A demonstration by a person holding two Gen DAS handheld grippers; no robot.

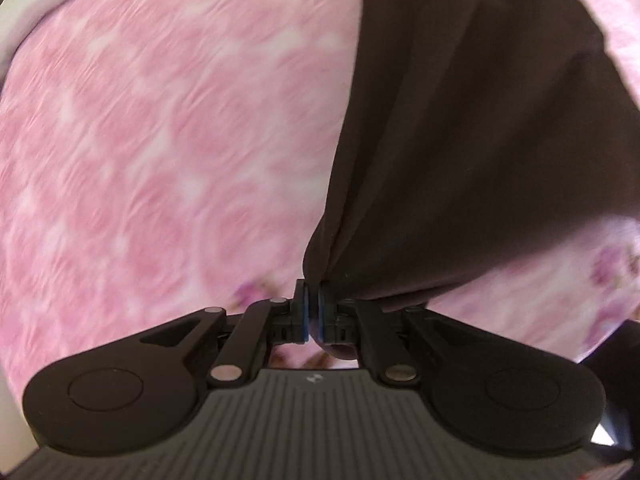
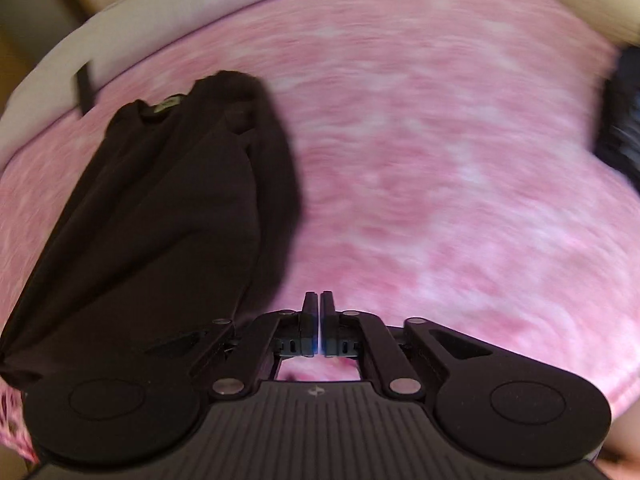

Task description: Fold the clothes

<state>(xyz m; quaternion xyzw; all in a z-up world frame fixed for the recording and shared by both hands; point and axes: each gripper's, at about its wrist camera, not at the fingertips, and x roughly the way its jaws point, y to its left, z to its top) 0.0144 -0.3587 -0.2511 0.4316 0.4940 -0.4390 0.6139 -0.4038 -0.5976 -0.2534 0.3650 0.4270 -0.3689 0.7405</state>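
A dark brown garment (image 1: 460,140) hangs stretched up and to the right from my left gripper (image 1: 313,292), which is shut on a bunched corner of it. In the right wrist view the same garment (image 2: 172,200) lies long and loosely folded on the pink blanket, with a small label (image 2: 168,104) at its far end. Its near end is lifted off to the lower left. My right gripper (image 2: 321,300) is shut, only a thin slit of light shows between its pads, and no cloth is in it. It hovers just right of the garment.
A pink and white mottled blanket (image 2: 440,180) covers the bed under both grippers. A beige mattress edge (image 2: 132,36) runs along the far side with a short dark strap (image 2: 84,92). A dark blurred object (image 2: 620,120) sits at the right edge.
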